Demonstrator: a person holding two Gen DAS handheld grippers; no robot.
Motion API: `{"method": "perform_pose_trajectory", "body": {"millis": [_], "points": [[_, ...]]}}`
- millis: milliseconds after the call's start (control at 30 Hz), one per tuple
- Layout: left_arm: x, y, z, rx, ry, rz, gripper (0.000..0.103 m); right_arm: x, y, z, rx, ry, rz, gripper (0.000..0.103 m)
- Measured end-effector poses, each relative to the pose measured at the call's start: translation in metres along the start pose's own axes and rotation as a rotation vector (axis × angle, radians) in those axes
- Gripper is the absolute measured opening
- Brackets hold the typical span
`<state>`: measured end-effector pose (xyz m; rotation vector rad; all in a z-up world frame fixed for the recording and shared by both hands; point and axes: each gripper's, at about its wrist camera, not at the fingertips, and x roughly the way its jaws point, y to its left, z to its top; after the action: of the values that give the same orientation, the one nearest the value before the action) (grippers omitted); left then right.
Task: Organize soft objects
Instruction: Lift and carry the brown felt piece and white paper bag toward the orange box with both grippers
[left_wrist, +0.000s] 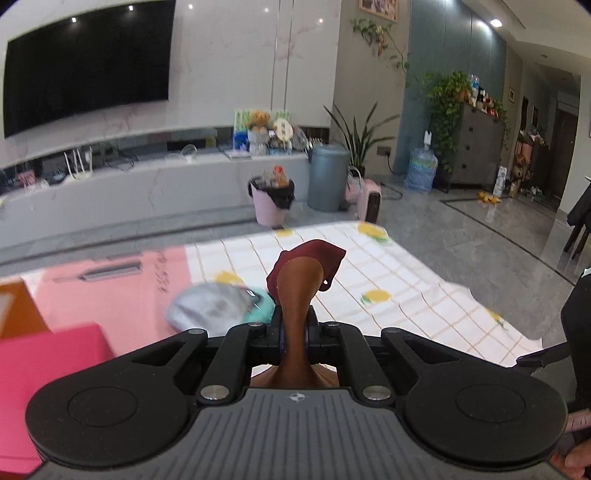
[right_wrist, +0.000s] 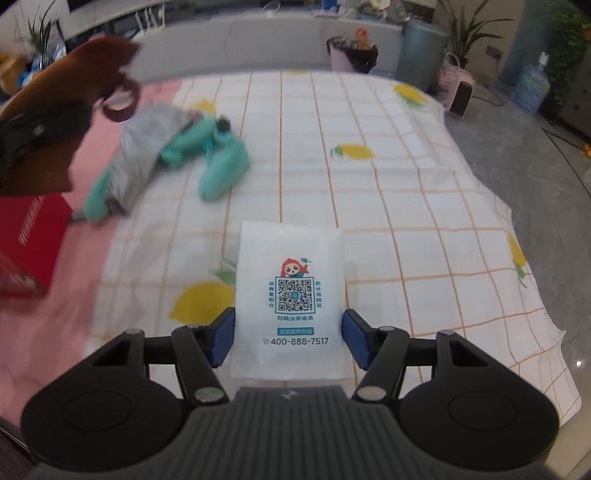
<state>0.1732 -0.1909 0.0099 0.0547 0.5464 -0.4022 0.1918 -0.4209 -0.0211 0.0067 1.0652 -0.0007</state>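
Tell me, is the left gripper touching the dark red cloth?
Touching. In the left wrist view, the left gripper is shut on the dark red cloth, which hangs lifted above the checked tablecloth.

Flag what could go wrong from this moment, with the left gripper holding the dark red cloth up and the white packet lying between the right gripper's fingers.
1. The left gripper is shut on only a corner of the dark red cloth; the hanging rest could slip out or drag.
2. The right gripper straddles the flat white packet without clearly pinching it, so closing may bite the checked tablecloth too.
3. The grey and teal garments lie tangled and may lift together.
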Motion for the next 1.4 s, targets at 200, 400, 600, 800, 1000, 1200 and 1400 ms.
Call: {"method": "perform_pose_trajectory", "body": {"millis": [200, 400, 600, 800, 1000, 1200, 1400], "points": [[-0.042, 0.024, 0.023, 0.007, -0.071, 0.067, 0.009, -0.04, 0.022, 0.022, 0.002, -0.108, -0.024, 0.061], [-0.078, 0.055, 0.043, 0.016, -0.106, 0.159, 0.01, -0.087, 0.073, 0.047, -0.049, -0.217, 0.0, 0.061], [-0.122, 0.103, 0.04, -0.04, -0.206, 0.23, 0.01, -0.128, 0.145, 0.066, -0.127, -0.316, 0.098, 0.062], [-0.14, 0.159, 0.019, -0.106, -0.147, 0.314, 0.01, -0.144, 0.222, 0.08, -0.209, -0.382, 0.203, 0.062], [-0.136, 0.21, -0.012, -0.155, -0.025, 0.301, 0.01, -0.112, 0.29, 0.094, -0.296, -0.332, 0.317, 0.062], [-0.11, 0.225, -0.053, -0.059, 0.117, 0.191, 0.01, -0.078, 0.331, 0.098, -0.413, -0.308, 0.296, 0.062], [-0.071, 0.226, -0.071, 0.0, 0.292, 0.106, 0.01, -0.051, 0.33, 0.097, -0.395, -0.304, 0.317, 0.062]]}}
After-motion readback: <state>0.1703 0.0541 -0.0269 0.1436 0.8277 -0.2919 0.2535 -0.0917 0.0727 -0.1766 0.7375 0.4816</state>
